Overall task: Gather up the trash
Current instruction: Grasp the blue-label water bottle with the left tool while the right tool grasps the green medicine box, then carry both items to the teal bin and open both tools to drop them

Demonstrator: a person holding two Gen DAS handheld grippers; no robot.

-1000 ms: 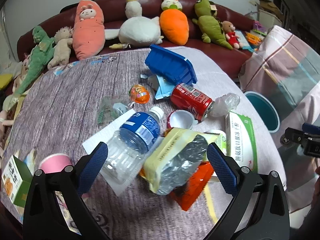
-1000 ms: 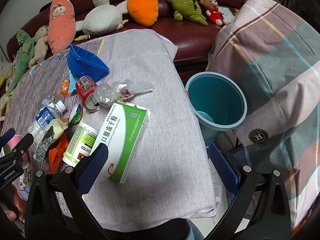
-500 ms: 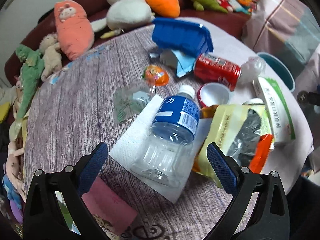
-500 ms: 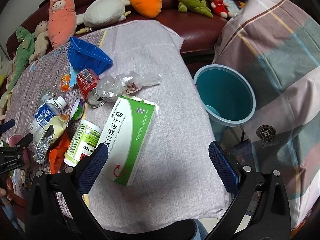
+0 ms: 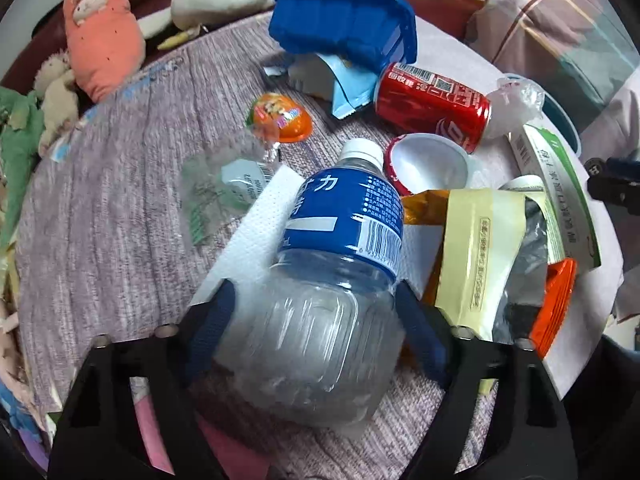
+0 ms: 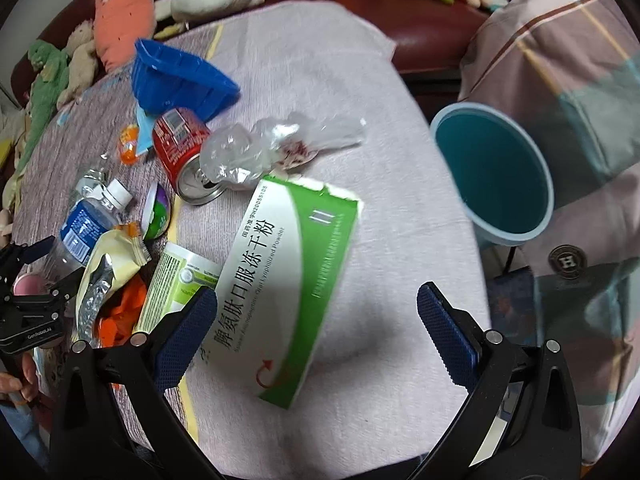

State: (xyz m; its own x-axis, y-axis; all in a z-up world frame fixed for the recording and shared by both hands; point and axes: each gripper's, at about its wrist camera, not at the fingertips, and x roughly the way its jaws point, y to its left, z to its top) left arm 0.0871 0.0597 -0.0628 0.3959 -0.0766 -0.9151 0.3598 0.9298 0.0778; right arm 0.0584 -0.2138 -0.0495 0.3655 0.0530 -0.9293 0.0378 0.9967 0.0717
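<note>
1. the task looks barely begun: the round teal plastic bin [image 6: 494,178] stands off the table's right edge, and nothing can be made out inside it.
2. the left gripper [image 5: 312,328] has its blue-padded tongs narrowed around the clear base of the empty plastic water bottle with a blue label [image 5: 332,272]. the pads sit right at both sides of it, but actual contact i cannot tell. the bottle lies on a white paper napkin [image 5: 260,220] on the grey-purple tablecloth [image 5: 120,184].
3. the right gripper [image 6: 316,330] hangs with its tongs wide and empty over the near end of the green-and-white cardboard medicine box [image 6: 284,276].
4. still left on the table: the red drink can on its side [image 5: 432,106], a crumpled clear plastic bag [image 6: 276,148], a pale yellow foil-lined pouch [image 5: 480,256], an orange wrapper [image 5: 554,304], a white-and-green labelled jar [image 6: 176,284], an orange plastic egg [image 5: 280,118] and a blue plastic basket tipped over [image 5: 348,20].
5. readable writing: the box shows chinese characters including "口服冻干粉" and "powder"; the bottle label shows "力"; the left gripper body, seen from the right wrist, reads "genrobot.ai".
</note>
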